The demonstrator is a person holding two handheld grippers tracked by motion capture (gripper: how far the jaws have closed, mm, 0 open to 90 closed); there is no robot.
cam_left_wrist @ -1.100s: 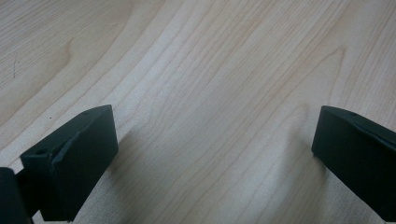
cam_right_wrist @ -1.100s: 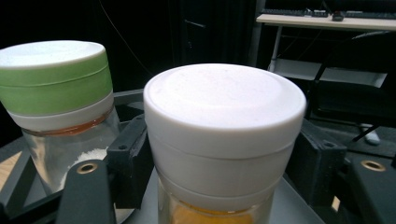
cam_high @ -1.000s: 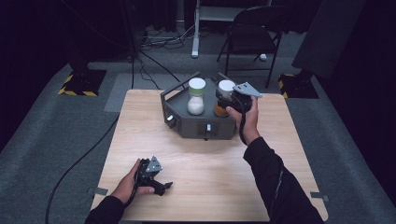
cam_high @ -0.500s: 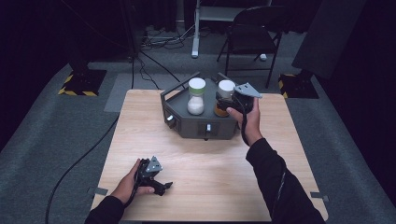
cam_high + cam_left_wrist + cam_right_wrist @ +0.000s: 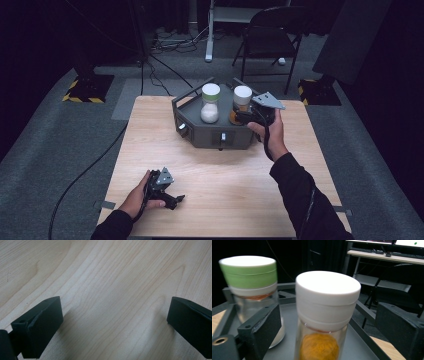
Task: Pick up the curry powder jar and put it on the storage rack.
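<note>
Right gripper [image 5: 243,118] up at the near right edge of the dark grey tray [image 5: 200,137], held level, pointing away from the person at the white-lidded jar [image 5: 325,315] with orange-yellow powder in it. Jaws just been opening, now standing apart either side of that jar, jar between them, pads off the glass, gap showing on both sides in the right gripper view. Right forearm stretched forward across the table [image 5: 230,195] from the bottom right, dark sleeve, wrist straight, hand wrapped round the gripper body with the grey three-cornered plate on top. White-lidded jar upright on the tray's right part, just beside the green-lidded jar [image 5: 210,103] with white contents, also upright, to its left and apart from it.

Left gripper [image 5: 173,198] resting low at the near left part of the table, well apart from the tray, hand curled round it, forearm short in from the bottom edge. Jaws spread wide over bare wood, nothing between them
</note>
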